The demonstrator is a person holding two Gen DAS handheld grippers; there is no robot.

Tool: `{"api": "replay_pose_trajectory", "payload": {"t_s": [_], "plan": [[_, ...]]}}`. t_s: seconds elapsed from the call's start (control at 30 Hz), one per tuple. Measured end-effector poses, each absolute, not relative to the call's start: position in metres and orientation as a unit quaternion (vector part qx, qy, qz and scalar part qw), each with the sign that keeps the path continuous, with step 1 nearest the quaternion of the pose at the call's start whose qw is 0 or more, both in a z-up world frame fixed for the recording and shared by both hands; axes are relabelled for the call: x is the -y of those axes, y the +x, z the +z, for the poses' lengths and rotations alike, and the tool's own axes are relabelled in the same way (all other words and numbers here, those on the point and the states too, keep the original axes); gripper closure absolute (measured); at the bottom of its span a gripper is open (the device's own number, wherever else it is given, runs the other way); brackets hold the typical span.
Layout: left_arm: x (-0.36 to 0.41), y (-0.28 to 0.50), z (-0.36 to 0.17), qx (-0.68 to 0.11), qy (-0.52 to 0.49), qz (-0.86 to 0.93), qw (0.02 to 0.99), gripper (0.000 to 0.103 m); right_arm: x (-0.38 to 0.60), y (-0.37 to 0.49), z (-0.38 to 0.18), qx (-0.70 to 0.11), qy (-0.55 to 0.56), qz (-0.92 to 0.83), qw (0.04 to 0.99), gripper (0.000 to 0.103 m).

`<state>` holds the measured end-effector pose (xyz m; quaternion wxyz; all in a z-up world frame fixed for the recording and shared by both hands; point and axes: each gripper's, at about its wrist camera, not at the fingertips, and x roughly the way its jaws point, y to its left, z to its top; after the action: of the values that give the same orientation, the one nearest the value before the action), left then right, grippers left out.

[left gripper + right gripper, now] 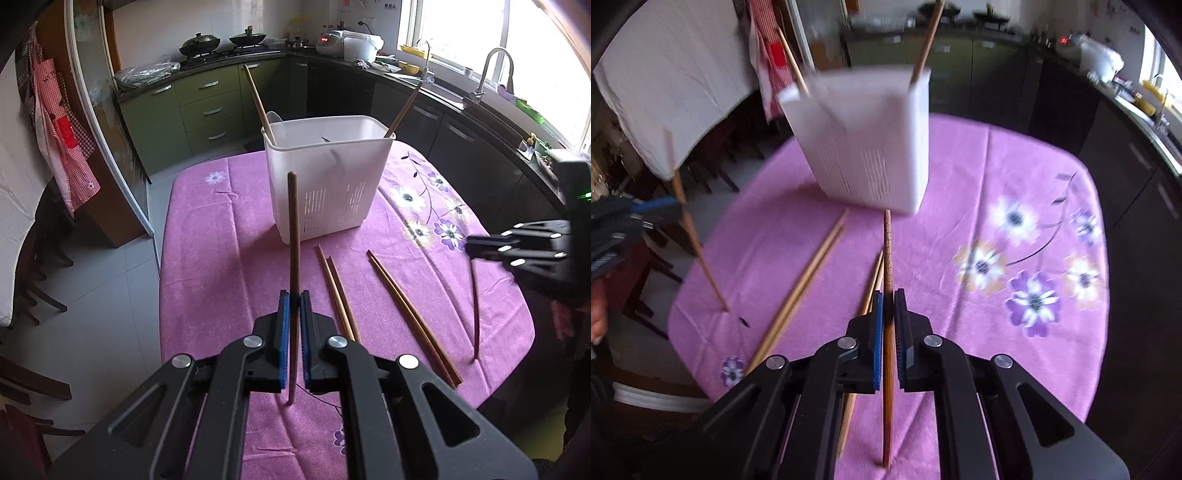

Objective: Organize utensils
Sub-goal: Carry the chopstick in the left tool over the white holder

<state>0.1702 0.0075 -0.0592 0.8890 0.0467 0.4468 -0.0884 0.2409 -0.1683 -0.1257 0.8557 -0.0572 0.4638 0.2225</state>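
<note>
Left wrist: chopstick (293,258) clamped upright within left gripper (294,299).

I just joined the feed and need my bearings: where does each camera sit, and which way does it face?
Left wrist: on the left hand-held gripper, angled down at the table; its blue pads clamp an upright chopstick; the right hand-held gripper shows at the frame's right.
Right wrist: on the right hand-held gripper, angled down, blurred; it clamps another chopstick; the left gripper and some fingers show at the left edge.
Shared: white utensil basket, purple floral tablecloth, two loose chopstick pairs.
</note>
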Motion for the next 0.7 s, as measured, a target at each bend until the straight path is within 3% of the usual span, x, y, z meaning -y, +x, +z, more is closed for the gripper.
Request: {"api": "replay_pose_trajectory", "payload": {"t_s": [0.23,0.7], "plan": [[-0.008,0.164,-0.054,-0.440,0.048,-0.090,0.892,0.097,0.202,0.216,-0.084,-0.419,-0.041,0.221,0.880,0.096],[-0.008,0.158,-0.049,-0.435,0.054,-0.094,0.894,0.097,0.207,0.208,-0.086,-0.418,-0.034,0.224,0.880,0.096]]}}
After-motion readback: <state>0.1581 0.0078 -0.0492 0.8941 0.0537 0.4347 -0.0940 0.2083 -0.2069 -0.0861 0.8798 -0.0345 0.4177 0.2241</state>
